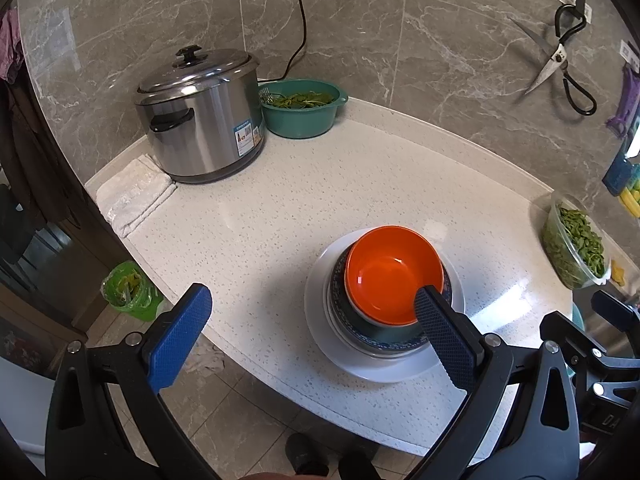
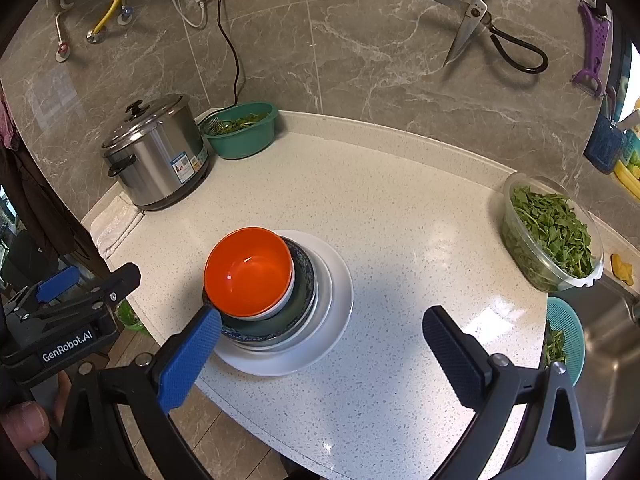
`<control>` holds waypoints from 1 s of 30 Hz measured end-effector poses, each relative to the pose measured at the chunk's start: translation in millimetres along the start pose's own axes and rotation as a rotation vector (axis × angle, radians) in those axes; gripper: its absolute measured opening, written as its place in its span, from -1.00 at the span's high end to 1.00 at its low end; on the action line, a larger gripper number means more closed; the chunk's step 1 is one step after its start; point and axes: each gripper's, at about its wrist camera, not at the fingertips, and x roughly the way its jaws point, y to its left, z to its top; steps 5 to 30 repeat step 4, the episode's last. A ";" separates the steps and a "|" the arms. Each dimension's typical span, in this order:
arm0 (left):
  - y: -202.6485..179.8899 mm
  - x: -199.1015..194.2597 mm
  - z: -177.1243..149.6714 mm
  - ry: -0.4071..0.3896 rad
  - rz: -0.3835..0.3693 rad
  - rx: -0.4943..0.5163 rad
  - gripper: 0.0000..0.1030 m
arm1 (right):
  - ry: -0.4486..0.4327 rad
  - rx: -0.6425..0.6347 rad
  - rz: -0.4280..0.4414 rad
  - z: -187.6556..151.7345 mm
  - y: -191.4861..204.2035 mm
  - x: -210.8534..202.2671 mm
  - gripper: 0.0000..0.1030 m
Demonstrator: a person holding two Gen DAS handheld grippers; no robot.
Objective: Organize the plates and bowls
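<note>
Lower frame, both wrist views: left gripper (image 1: 312,320) and right gripper (image 2: 322,330) spread wide, holding nothing. Orange bowl (image 1: 394,274) tops dark bowl (image 1: 360,318), probably two white plates (image 1: 320,320), mid-counter (image 1: 280,184). Stacking looks finished; next: retreat.

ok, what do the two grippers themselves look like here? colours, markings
Both match: black plastic frames with triangular cut-outs and silver pivot bolts. Each left gripper and right gripper has one bright blue finger pad and one dark navy pad, both diamond-textured. In the right wrist view the left unit's side shows white "GenRobot.AI" lettering. No cables visible.
</note>
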 end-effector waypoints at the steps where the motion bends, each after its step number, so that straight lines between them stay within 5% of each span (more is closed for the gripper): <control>1: -1.1 -1.0 -0.1 -0.007 0.003 0.003 -0.99 | 0.000 -0.001 0.000 -0.1 0.0 0.1 -1.00; 30: -2.5 -3.0 0.1 -0.016 0.003 0.004 -0.99 | 0.004 -0.005 0.004 0.2 -1.8 1.5 -1.00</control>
